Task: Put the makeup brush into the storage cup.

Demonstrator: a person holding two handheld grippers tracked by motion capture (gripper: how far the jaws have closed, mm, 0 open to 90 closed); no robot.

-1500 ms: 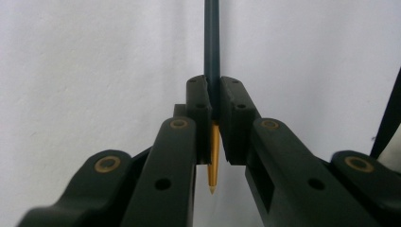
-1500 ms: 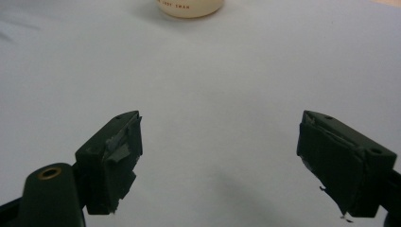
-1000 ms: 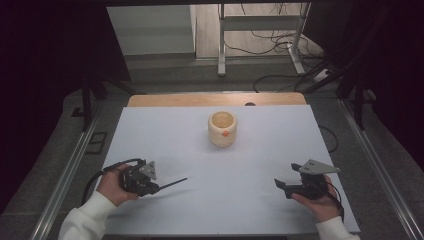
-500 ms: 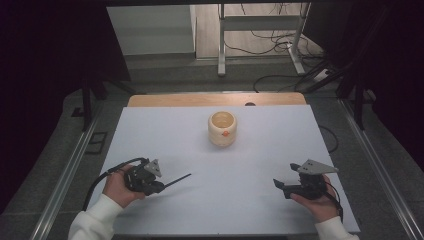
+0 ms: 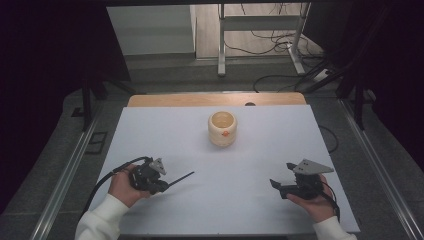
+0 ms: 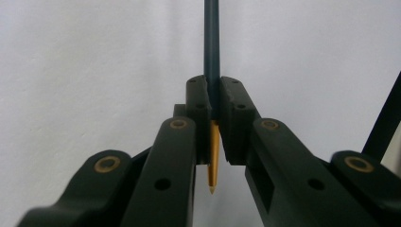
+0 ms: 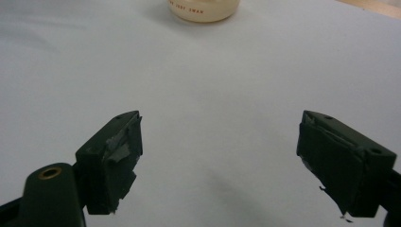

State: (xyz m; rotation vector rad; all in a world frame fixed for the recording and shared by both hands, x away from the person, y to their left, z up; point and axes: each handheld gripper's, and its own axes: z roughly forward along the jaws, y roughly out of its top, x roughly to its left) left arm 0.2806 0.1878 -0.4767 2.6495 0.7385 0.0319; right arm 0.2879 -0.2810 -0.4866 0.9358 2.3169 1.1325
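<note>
A dark pencil (image 5: 181, 178) with a yellow sharpened tip (image 6: 213, 163) is clamped in my left gripper (image 5: 165, 186), low over the white table near its front left. Its long shaft (image 6: 211, 42) sticks out past the jaws toward the table's middle, the tip pointing back at the hand. A cream cup (image 5: 222, 128) with a small red mark stands at the table's middle back; its base (image 7: 203, 9) shows at the top of the right gripper view. My right gripper (image 5: 276, 187) rests at the front right, jaws wide apart with nothing between them (image 7: 220, 156).
The white table top (image 5: 250, 165) has a wooden strip (image 5: 215, 99) along its far edge. Metal rails (image 5: 65, 175) run down both sides. Cables and a metal stand (image 5: 260, 30) lie on the floor beyond the table.
The left hand with the pencil has shifted slightly to the right and nearer. The right gripper and the cup have stayed put.
</note>
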